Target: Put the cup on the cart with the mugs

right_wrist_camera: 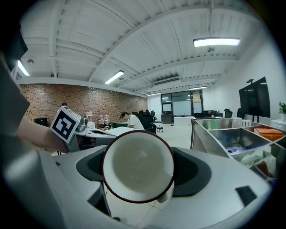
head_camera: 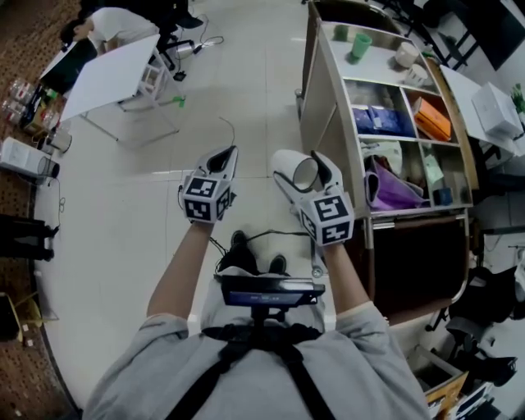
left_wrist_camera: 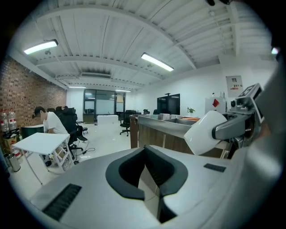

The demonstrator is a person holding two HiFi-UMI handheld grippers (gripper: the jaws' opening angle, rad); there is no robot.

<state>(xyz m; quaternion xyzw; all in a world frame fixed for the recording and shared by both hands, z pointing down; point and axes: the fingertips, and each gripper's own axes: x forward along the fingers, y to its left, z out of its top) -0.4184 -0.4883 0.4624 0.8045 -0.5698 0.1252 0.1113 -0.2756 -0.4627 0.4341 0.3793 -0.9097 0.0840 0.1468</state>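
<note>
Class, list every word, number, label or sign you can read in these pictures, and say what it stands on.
Nothing here reads as legible text.
wall poster: print too small to read.
red diamond sign: blurred, unreadable.
blue packets in the cart: print too small.
marker cube on the left gripper: black squares, no letters.
marker cube on the right gripper: likewise.
cup: no print visible.

To your left, a white folding surface (head_camera: 115, 70) stands on the pale tiled floor (head_camera: 238, 74). A person in a white shirt (head_camera: 115, 25) sits beyond it, beside a black office chair (head_camera: 174, 39). Bottles (head_camera: 18, 97) stand at the far left edge.
</note>
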